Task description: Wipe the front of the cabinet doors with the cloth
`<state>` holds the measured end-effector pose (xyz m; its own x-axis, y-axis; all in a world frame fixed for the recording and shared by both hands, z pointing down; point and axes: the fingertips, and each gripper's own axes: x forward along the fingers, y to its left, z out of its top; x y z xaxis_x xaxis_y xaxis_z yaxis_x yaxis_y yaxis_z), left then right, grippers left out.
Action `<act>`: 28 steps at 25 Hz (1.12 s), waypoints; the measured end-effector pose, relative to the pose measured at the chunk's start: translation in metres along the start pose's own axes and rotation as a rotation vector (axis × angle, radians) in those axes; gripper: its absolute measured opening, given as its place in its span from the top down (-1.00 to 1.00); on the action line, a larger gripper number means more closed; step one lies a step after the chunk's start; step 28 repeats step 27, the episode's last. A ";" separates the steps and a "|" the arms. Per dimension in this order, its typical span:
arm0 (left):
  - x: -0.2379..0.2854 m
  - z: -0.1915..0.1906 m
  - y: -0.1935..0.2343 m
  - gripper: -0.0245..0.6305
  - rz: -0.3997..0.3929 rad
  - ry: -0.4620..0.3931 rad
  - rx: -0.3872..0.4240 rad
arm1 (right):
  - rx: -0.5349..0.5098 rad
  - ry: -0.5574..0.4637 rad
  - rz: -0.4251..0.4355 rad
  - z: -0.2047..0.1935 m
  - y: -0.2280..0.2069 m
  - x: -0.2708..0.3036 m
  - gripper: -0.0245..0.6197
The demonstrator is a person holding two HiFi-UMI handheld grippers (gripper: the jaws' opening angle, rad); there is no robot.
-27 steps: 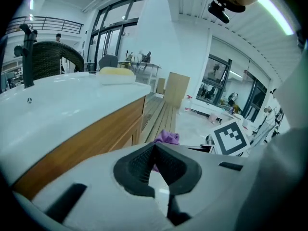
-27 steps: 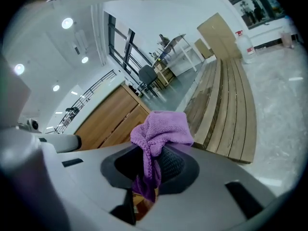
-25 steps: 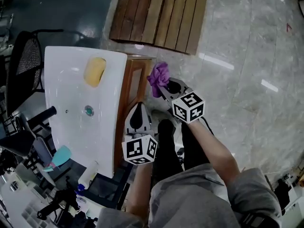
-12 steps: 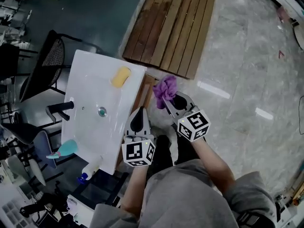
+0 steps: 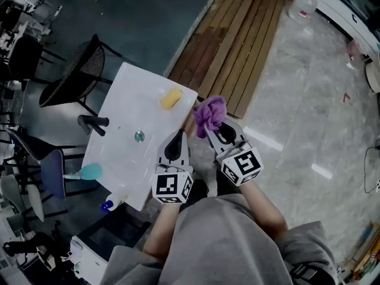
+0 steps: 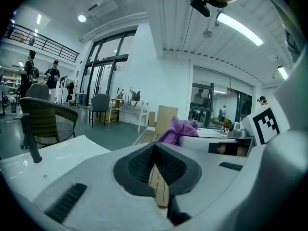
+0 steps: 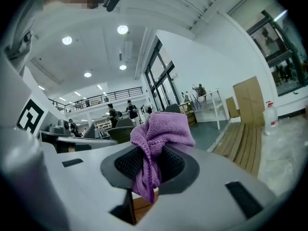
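A purple cloth (image 5: 211, 111) is bunched in my right gripper (image 5: 208, 127), which is shut on it; in the right gripper view the cloth (image 7: 157, 136) bulges out over the jaws and hangs down between them. The left gripper (image 5: 177, 136) is shut and holds nothing, its tip over the edge of the white sink top (image 5: 127, 159). The wooden cabinet (image 5: 189, 122) under the sink top shows only as a thin strip beside the cloth. Both grippers point level, at about sink-top height. The cabinet doors are hidden from above.
On the sink top lie a yellow sponge (image 5: 171, 98), a black faucet (image 5: 94, 122) and a drain (image 5: 139, 136). A teal brush (image 5: 88, 172) and a bottle (image 5: 111, 205) sit at its near end. A slatted wooden platform (image 5: 237, 52) lies beyond, a black mesh chair (image 5: 80, 73) to the left.
The head view has pulled back and up, so the sink and cabinet look smaller. Both grippers have risen to sink-top level. The cloth stays in the right gripper.
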<state>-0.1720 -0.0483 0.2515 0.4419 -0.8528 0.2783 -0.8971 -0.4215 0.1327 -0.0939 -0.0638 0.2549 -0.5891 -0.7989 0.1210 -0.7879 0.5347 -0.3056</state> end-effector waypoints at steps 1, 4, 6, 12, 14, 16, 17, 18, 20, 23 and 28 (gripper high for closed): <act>-0.003 0.007 0.001 0.90 0.000 -0.013 0.003 | -0.024 -0.010 0.017 0.007 0.009 -0.001 0.68; -0.014 0.030 0.002 0.90 -0.004 -0.058 0.013 | -0.108 -0.043 0.054 0.027 0.030 -0.003 0.68; -0.020 0.045 0.004 0.90 -0.001 -0.086 0.028 | -0.144 -0.066 0.060 0.040 0.037 -0.002 0.68; -0.038 0.073 0.009 0.90 0.007 -0.141 0.048 | -0.227 -0.138 0.084 0.080 0.058 -0.004 0.68; -0.043 0.080 0.010 0.90 0.007 -0.161 0.052 | -0.253 -0.152 0.095 0.089 0.066 -0.005 0.68; -0.050 0.088 0.011 0.90 0.009 -0.184 0.055 | -0.273 -0.162 0.105 0.097 0.075 -0.005 0.68; -0.053 0.091 0.012 0.90 0.011 -0.196 0.056 | -0.281 -0.167 0.112 0.100 0.079 -0.006 0.68; -0.057 0.094 0.014 0.90 0.014 -0.206 0.057 | -0.288 -0.170 0.119 0.102 0.084 -0.006 0.68; -0.064 0.100 0.018 0.90 0.021 -0.224 0.059 | -0.296 -0.172 0.132 0.103 0.093 -0.005 0.68; -0.073 0.105 0.025 0.90 0.030 -0.237 0.069 | -0.288 -0.169 0.143 0.101 0.103 -0.003 0.68; -0.084 0.104 0.033 0.90 0.047 -0.239 0.073 | -0.279 -0.160 0.156 0.094 0.113 -0.001 0.68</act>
